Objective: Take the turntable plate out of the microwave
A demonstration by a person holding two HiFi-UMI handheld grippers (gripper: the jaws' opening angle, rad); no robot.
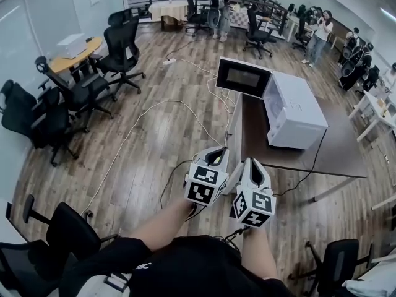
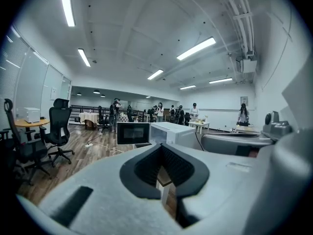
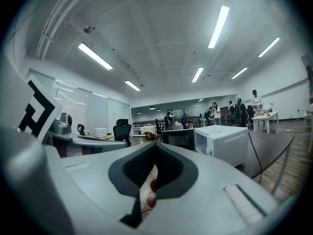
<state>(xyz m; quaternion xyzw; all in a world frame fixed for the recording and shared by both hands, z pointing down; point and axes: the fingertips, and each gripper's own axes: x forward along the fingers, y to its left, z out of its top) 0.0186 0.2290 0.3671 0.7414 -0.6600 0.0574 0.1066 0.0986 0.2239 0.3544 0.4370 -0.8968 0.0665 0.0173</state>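
A white microwave (image 1: 296, 110) stands on a dark table (image 1: 337, 156), its door (image 1: 242, 77) swung open to the left. From here I cannot see inside it, so the turntable plate is hidden. My left gripper (image 1: 216, 153) and right gripper (image 1: 252, 164) are side by side close to my body, short of the table's near corner, both shut with nothing in them. The left gripper view shows shut jaws (image 2: 164, 150) aimed at the microwave (image 2: 171, 132) and its door (image 2: 132, 133) some way off. In the right gripper view the shut jaws (image 3: 155, 150) face the microwave (image 3: 222, 143).
Black office chairs (image 1: 120, 45) stand on the wooden floor at the left, with another (image 1: 68, 234) close to my left side. White cables (image 1: 154, 113) trail across the floor toward the table. People (image 1: 320, 33) and more tables are at the far end.
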